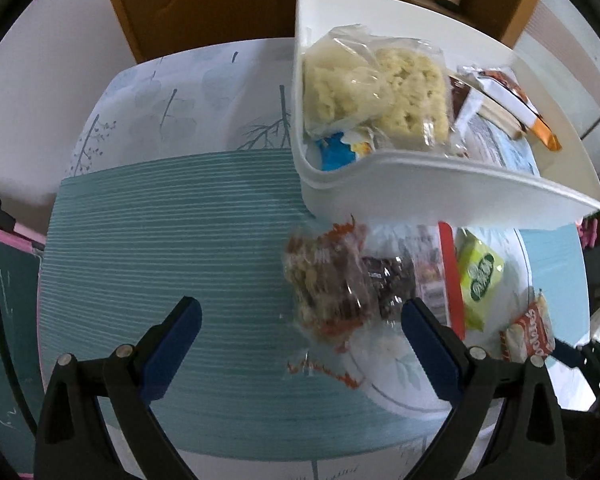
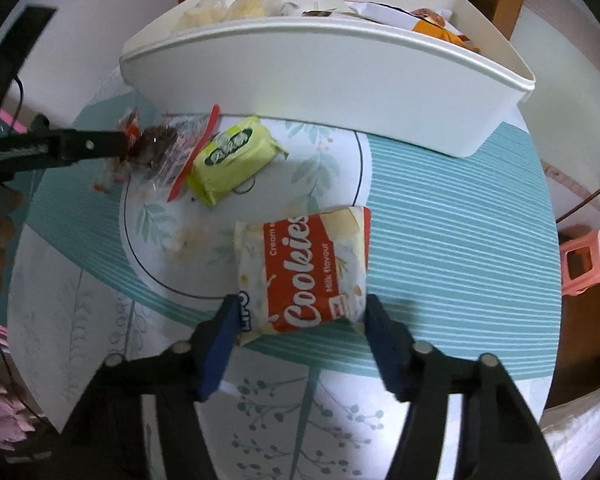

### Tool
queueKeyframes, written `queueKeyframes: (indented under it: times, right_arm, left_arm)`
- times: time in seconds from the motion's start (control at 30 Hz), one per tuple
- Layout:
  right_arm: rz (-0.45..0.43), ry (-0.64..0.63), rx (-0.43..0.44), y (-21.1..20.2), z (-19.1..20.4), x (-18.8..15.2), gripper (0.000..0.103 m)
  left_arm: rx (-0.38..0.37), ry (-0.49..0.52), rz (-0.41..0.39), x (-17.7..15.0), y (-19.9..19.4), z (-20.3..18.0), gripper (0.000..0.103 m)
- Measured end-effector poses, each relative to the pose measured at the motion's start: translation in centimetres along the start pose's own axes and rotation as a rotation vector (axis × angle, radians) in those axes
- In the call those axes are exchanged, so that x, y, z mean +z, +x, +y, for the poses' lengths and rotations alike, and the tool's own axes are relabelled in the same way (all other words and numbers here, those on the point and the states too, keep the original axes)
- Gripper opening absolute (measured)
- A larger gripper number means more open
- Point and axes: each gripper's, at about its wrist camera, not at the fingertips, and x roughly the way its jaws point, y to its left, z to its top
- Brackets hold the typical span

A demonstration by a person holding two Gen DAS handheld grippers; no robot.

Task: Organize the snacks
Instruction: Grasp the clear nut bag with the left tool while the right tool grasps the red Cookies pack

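Bin (image 1: 440, 184) upper right already holds approx. 4 packs. Left on table: 3. Right claw (image 2: 298, 312) pinching cookie pack (image 2: 304, 272); left claw (image 1: 300, 320) spread over nut bag (image 1: 324, 280); green pack (image 2: 236, 160) untouched.

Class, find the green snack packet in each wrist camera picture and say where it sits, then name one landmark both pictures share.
Left wrist view: green snack packet lies right of centre, beside a red strip, below the white bin.
Right wrist view: green snack packet lies left of centre, just below the white bin.
Shared landmark: the white bin of snacks.
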Motion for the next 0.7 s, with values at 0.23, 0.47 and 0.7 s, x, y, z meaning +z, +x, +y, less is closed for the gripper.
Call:
queueKeyframes:
  times: [0.23,0.47,0.7]
  right_arm:
    - [-0.004,0.01,0.016,-0.2,-0.3,0.3,0.052]
    - [-0.007,0.023,0.035,-0.2,-0.8,0.2,0.051]
    - [-0.014,0.036,0.036,-1.1,-1.7,0.3,0.051]
  left_arm:
    - [-0.052,-0.1,0.018,1.4,1.8,1.5,0.084]
    - [-0.077,-0.097,0.015,1.6,2.5,0.9,0.064]
    - [-0.11,-0.101,-0.011,1.3,2.0,0.7,0.038]
